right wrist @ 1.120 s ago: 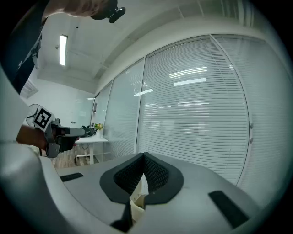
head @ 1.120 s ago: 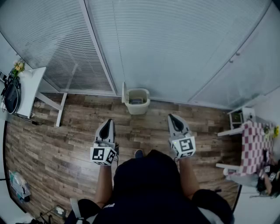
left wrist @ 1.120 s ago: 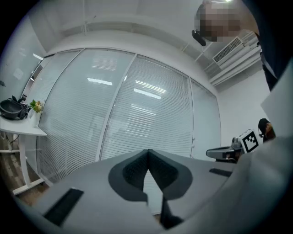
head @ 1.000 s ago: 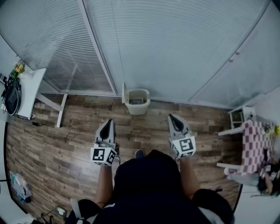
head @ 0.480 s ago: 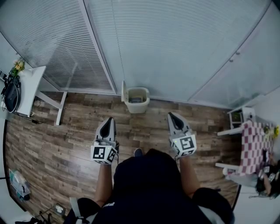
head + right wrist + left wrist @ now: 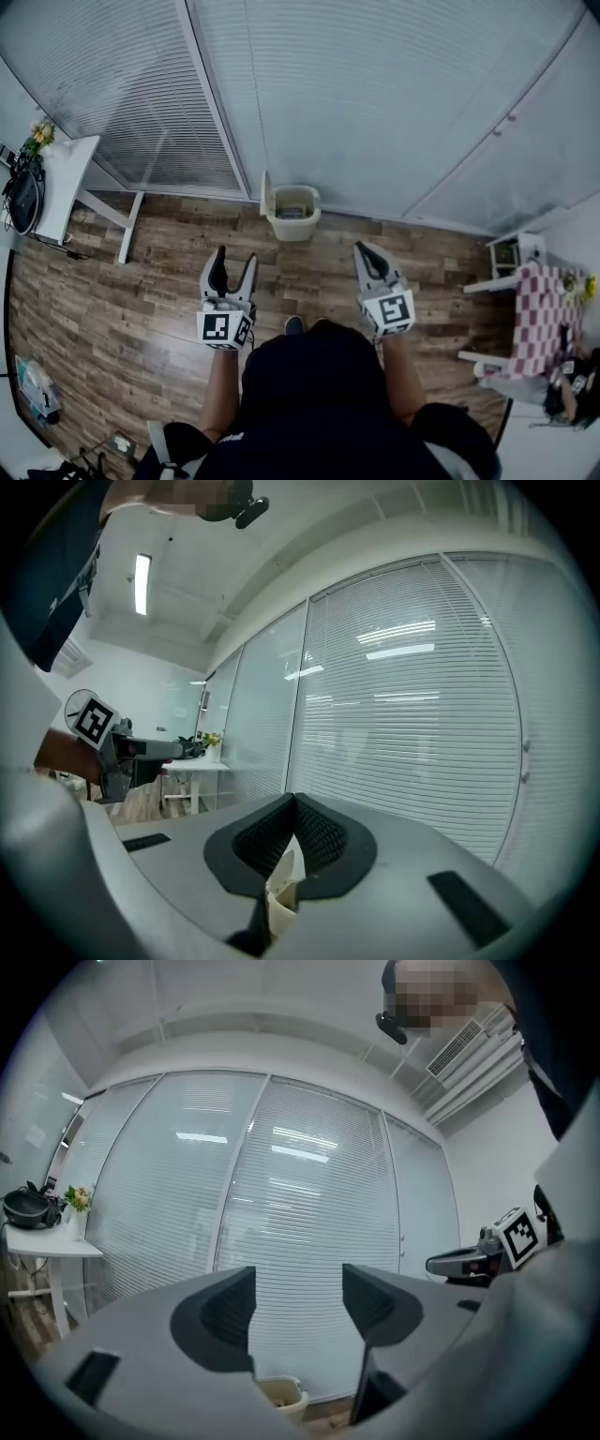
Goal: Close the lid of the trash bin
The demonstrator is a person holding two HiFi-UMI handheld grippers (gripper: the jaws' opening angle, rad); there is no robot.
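the grey left gripper with a marker cube (image 6: 235,260) points forward, its jaws opening with nothing between them; the matching right gripper (image 6: 362,249) has its jaws pressed together.

The trash bin (image 6: 292,214) is cream. The floor (image 6: 141,291) shows brown wood planks. The blinds (image 6: 394,94) are pale grey with fine horizontal slats. The tablecloth (image 6: 539,309) is red-and-white checked. The flowers (image 6: 39,134) are yellow, their bench (image 6: 67,183) white.

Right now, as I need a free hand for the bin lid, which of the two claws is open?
The left claw: its jaws are opening, apart with nothing between them; the right claw has its jaws pressed together.
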